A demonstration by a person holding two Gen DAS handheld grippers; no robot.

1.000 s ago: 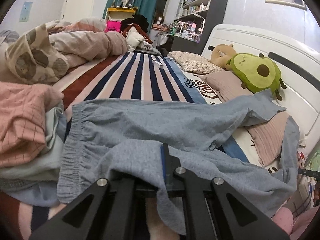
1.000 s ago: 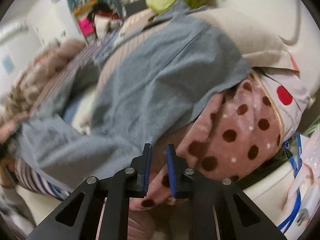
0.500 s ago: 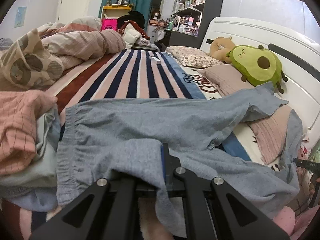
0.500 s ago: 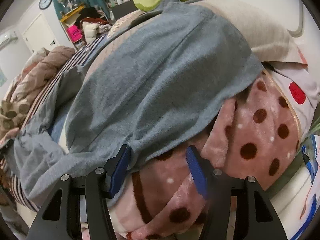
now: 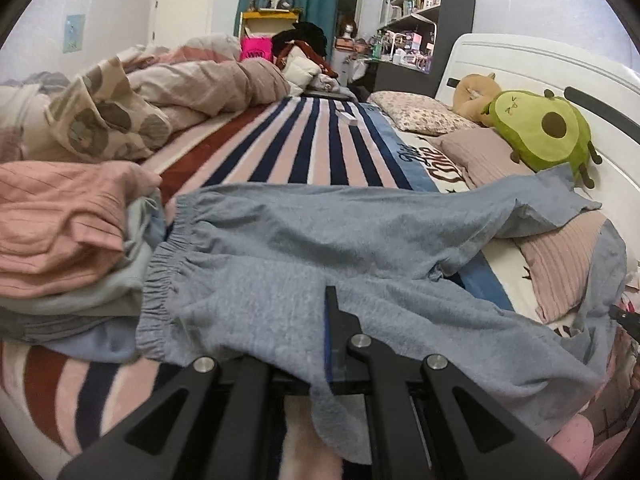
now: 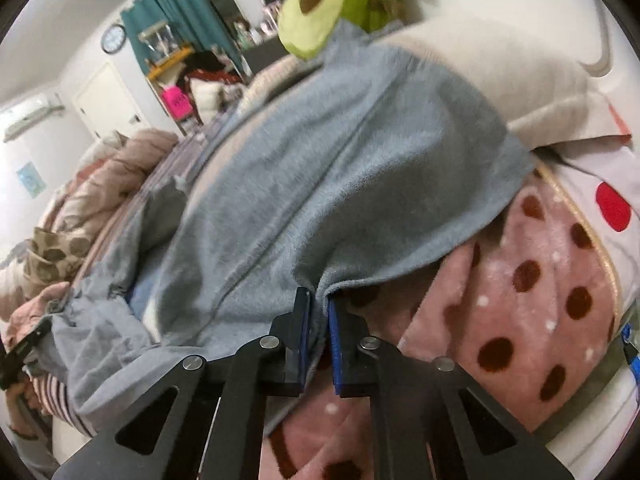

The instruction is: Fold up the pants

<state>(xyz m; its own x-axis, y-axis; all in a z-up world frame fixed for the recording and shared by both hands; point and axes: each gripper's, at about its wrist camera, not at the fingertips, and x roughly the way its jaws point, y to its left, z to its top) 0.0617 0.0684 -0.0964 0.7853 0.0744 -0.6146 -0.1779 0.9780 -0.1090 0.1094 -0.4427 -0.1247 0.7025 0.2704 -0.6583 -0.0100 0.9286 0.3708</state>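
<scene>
Left gripper (image 5: pixel 326 320): fingers pressed together, pinching the waist end of the grey pants (image 5: pixel 360 240). Right gripper (image 6: pixel 318 320): fingers clamped on a leg hem. The pants lie spread across the striped bed (image 5: pixel 312 148), one leg over a polka-dot blanket (image 6: pixel 520 300).

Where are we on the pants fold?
Early. Done: the grey-blue pants lie spread across the striped blanket, legs apart. In hand: the left gripper pinches fabric near the waistband, and the right gripper is clamped on a leg hem. Left: every fold; none is visible yet.
</scene>
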